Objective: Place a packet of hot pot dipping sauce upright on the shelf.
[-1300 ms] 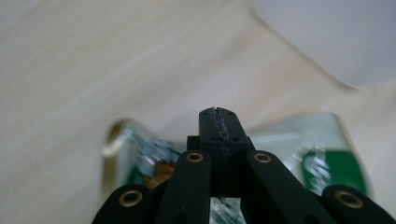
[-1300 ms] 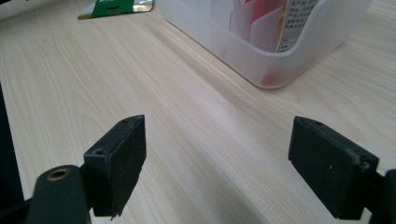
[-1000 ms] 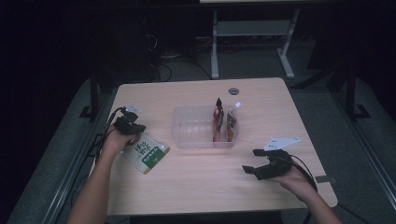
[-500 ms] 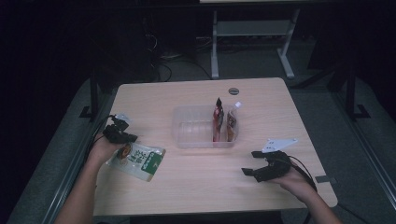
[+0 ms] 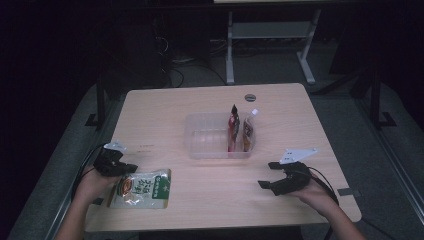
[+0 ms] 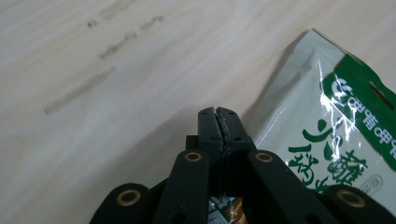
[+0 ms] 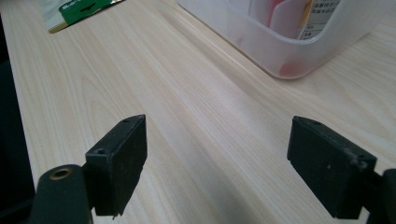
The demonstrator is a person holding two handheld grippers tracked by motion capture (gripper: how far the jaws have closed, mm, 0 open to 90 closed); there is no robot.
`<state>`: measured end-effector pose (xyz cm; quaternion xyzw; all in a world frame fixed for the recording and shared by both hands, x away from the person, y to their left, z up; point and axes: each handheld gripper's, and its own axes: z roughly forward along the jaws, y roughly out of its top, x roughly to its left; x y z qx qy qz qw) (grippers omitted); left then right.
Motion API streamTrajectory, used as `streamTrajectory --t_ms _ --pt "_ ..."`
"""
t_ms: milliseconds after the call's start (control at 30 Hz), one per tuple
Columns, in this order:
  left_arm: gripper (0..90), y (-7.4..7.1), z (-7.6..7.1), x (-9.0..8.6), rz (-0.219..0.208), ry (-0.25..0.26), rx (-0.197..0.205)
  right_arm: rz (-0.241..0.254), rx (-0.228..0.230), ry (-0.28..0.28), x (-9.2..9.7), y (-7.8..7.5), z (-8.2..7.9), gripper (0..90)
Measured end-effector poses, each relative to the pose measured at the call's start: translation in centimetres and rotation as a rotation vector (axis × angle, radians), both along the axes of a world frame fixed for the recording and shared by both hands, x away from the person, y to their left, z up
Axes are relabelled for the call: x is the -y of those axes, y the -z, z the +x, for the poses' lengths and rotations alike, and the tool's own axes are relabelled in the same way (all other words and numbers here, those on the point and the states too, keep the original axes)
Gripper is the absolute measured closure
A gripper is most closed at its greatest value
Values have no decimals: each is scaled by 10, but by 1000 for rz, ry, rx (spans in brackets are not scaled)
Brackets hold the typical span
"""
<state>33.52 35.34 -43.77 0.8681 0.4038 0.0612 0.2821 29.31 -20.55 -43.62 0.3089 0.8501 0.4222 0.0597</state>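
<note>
High view: my left tool (image 5: 125,168) sits at the near-left of the surface (image 5: 200,100), its jaws pressed together on the left edge of the green-and-white snack packet (image 5: 142,188), which lies flat just right of it. My right tool (image 5: 270,175) rests near the right edge, jaws spread, nothing between them, well apart from the packet.

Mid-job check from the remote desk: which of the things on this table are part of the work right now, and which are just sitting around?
In the job:
- green-and-white snack pouch, beside the shut left hand-held gripper; a grip can't be confirmed
- clear plastic bin, holding two upright packets
- right hand-held gripper, open, nothing between its jaws

Lying about:
- faint marks on the table
- metal stand on the floor behind
</note>
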Motion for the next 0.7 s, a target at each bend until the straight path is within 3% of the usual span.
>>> streamTrajectory --t_ms 233,333,467,700 --pt "716 -13 -20 -13 -26 13 48 -2 3 -6 -1 0 0 197" --pt "559 -14 -25 -11 -28 80 47 -2 2 -10 -1 1 1 197" --pt "439 -6 -27 -4 -13 149 19 -11 -7 -11 -2 1 0 198" --pt "395 4 -27 1 29 194 -23 -11 -5 -14 -1 0 0 198"
